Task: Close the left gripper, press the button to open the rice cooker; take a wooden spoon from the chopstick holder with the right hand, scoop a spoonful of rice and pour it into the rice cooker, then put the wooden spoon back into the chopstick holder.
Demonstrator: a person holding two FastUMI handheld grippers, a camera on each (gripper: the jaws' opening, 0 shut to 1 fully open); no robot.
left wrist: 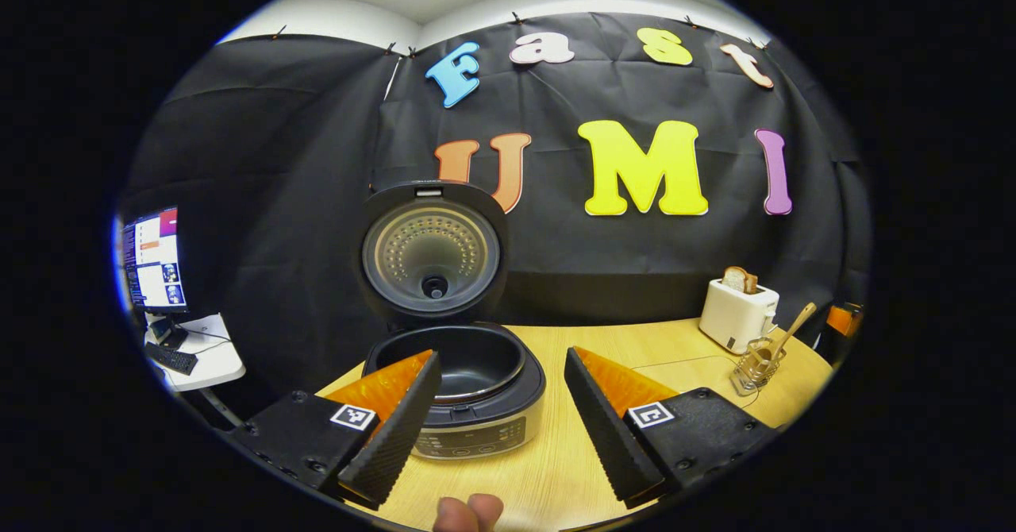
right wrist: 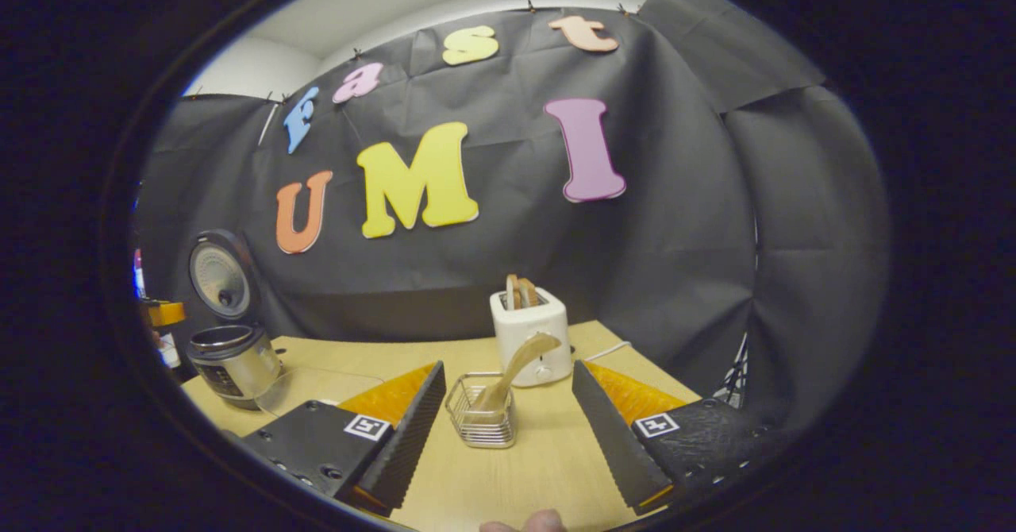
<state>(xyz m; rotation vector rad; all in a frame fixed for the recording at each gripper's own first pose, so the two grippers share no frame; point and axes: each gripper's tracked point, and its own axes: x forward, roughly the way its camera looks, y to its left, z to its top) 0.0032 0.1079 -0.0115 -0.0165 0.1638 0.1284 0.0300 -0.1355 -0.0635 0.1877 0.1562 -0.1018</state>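
The rice cooker (left wrist: 468,405) stands on the wooden table with its lid (left wrist: 431,252) swung up and its dark inner pot bare. My left gripper (left wrist: 500,413) is open just in front of it, its left finger overlapping the cooker's front. In the right gripper view the cooker (right wrist: 232,361) sits far left. A wire chopstick holder (right wrist: 481,409) holds the wooden spoon (right wrist: 516,369), leaning up to the right. My right gripper (right wrist: 508,429) is open, its fingers on either side of the holder and a little short of it. The holder (left wrist: 756,361) and spoon (left wrist: 794,325) also appear at the right of the left gripper view.
A white toaster (right wrist: 529,333) with bread slices stands behind the holder, its cord trailing right. In the left gripper view the toaster (left wrist: 738,314) is at the table's back right. A side desk with a monitor (left wrist: 152,260) and keyboard lies off the left. A fingertip (left wrist: 468,512) shows at the bottom.
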